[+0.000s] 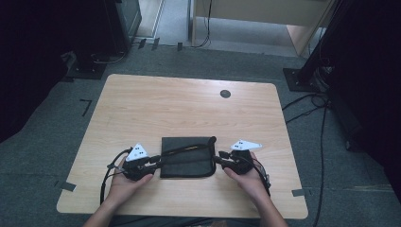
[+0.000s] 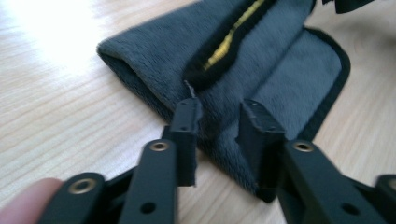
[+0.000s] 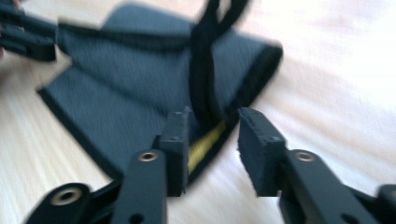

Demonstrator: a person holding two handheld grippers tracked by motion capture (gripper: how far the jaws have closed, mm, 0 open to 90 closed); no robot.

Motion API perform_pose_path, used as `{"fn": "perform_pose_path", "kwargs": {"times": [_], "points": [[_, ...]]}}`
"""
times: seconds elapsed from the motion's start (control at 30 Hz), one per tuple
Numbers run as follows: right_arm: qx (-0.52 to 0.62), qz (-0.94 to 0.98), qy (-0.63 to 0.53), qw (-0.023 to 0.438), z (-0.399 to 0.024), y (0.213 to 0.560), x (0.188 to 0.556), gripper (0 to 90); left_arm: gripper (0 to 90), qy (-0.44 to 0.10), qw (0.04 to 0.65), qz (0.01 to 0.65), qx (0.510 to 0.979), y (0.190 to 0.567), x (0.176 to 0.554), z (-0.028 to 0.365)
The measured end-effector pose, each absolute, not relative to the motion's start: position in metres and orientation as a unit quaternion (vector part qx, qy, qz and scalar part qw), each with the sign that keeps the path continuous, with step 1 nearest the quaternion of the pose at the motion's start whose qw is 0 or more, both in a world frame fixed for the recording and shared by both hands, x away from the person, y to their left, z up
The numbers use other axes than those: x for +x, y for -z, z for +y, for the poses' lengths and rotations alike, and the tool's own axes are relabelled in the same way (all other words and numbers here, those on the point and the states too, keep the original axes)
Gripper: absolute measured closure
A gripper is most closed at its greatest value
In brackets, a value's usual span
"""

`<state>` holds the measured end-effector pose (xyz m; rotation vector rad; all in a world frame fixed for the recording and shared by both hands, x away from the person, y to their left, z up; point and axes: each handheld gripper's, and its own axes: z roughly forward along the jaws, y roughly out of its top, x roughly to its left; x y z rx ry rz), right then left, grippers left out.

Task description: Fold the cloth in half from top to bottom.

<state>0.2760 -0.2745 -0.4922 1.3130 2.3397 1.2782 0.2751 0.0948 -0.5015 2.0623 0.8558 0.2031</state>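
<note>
**Two grippers at the ends of a folded grey cloth**

High view: a folded dark grey cloth (image 1: pixel 187 157) lies on the near half of the wooden table (image 1: pixel 189 111), between the two hands. The left gripper (image 1: pixel 153 163) sits at the cloth's left edge, the right gripper (image 1: pixel 218 158) at its right edge, each carrying a grey three-cornered plate. A black strap (image 1: pixel 191 148) runs across the cloth's top. A small dark round disc (image 1: pixel 225 93) is set in the table's far side, well apart from the work. Cables (image 1: pixel 307 106) trail over the grey floor at the right; nothing lies between either gripper and the cloth.

Left gripper view: the jaws stand parted, with the plush folded edge of the cloth (image 2: pixel 280 79) between the tips; the pads do not press on it. A black band with yellow stitching (image 2: pixel 229 42) crosses the cloth just beyond the jaws. A fingertip (image 2: pixel 28 203) shows at the lower left corner.

Right gripper view: blurred. The jaws stand apart at the cloth's (image 3: pixel 126 79) near edge, the black strap (image 3: pixel 205 70) running down toward the gap, a yellow patch (image 3: pixel 205 147) beside the left jaw. Nothing is clamped. The other gripper (image 3: pixel 28 39) reaches the cloth's far corner.
</note>
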Motion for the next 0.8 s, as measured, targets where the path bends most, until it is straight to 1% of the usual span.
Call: {"fn": "perform_pose_path", "kwargs": {"times": [0.07, 0.13, 0.2, 0.23, 0.3, 0.37, 0.47, 0.57, 0.7, 0.8], "points": [[0.44, 0.796, -0.406, 0.09, -0.283, 0.495, 0.275, 60.1, 63.2, -0.077, 0.446, 0.343, 0.823, 0.5, 0.276, 0.097], [0.461, 0.788, -0.393, 0.105, -0.288, 0.495, 0.277, 62.0, 59.8, -0.071, 0.466, 0.358, 0.806, 0.498, 0.279, 0.1], [0.491, 0.76, -0.413, 0.105, -0.293, 0.493, 0.282, 69.1, 58.8, -0.075, 0.479, 0.378, 0.789, 0.496, 0.283, 0.102], [0.506, 0.74, -0.429, 0.106, -0.293, 0.491, 0.287, 74.7, 58.5, -0.079, 0.479, 0.382, 0.786, 0.496, 0.285, 0.102], [0.518, 0.723, -0.443, 0.112, -0.289, 0.49, 0.294, 79.2, 58.5, -0.083, 0.48, 0.393, 0.78, 0.497, 0.288, 0.099], [0.52, 0.713, -0.456, 0.116, -0.28, 0.492, 0.302, 81.2, 58.7, -0.076, 0.477, 0.39, 0.784, 0.499, 0.29, 0.093], [0.511, 0.72, -0.459, 0.103, -0.265, 0.5, 0.309, 80.9, 60.9, -0.079, 0.465, 0.364, 0.803, 0.5, 0.285, 0.087], [0.482, 0.738, -0.463, 0.087, -0.26, 0.5, 0.306, 80.6, 59.8, -0.07, 0.461, 0.337, 0.818, 0.5, 0.28, 0.091], [0.451, 0.754, -0.473, 0.071, -0.27, 0.494, 0.297, 78.8, 58.2, -0.057, 0.463, 0.305, 0.831, 0.5, 0.277, 0.102], [0.439, 0.769, -0.459, 0.076, -0.277, 0.493, 0.289, 76.9, 54.9, -0.035, 0.481, 0.287, 0.827, 0.497, 0.278, 0.109]]}}
